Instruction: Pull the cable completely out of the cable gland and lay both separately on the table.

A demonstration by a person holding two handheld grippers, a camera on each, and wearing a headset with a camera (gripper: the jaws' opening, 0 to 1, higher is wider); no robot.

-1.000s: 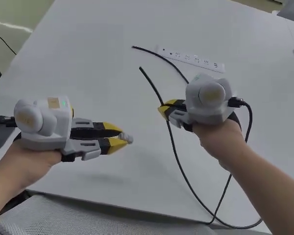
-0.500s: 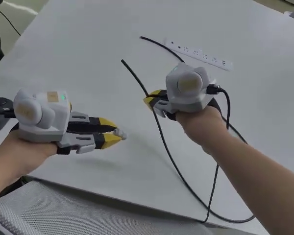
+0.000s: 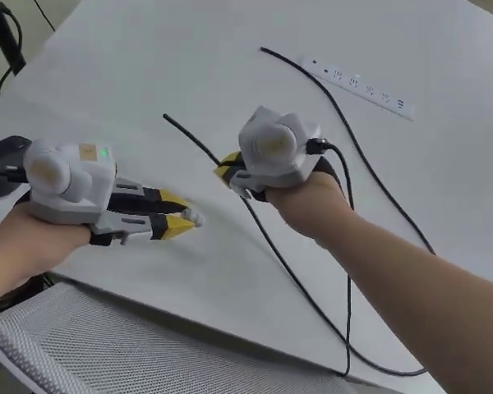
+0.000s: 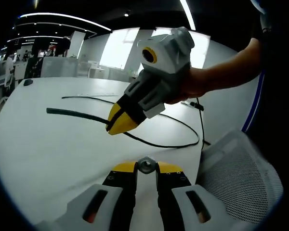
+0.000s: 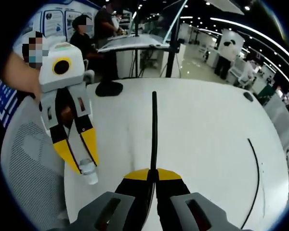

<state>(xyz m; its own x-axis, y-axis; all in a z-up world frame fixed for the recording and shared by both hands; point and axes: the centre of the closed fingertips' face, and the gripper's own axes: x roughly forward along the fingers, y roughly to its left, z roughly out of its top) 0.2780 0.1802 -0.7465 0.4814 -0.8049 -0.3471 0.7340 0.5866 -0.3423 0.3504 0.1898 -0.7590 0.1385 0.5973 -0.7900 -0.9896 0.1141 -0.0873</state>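
Pinching a small pale cable gland (image 3: 195, 217) between closed tips, the left tongs (image 3: 181, 218) hover low over the white bench (image 3: 148, 49), above the mesh chair (image 3: 107, 345) at its near edge. Just right of them, and apart from the gland, the right tongs (image 3: 224, 170) are clamped on the black cable (image 5: 154, 130). Its free end sticks out straight ahead of their tips, bare of any fitting, while the rest trails back across the bench toward the near edge. Farther right, a white power strip (image 3: 361, 84) lies flat at the far side
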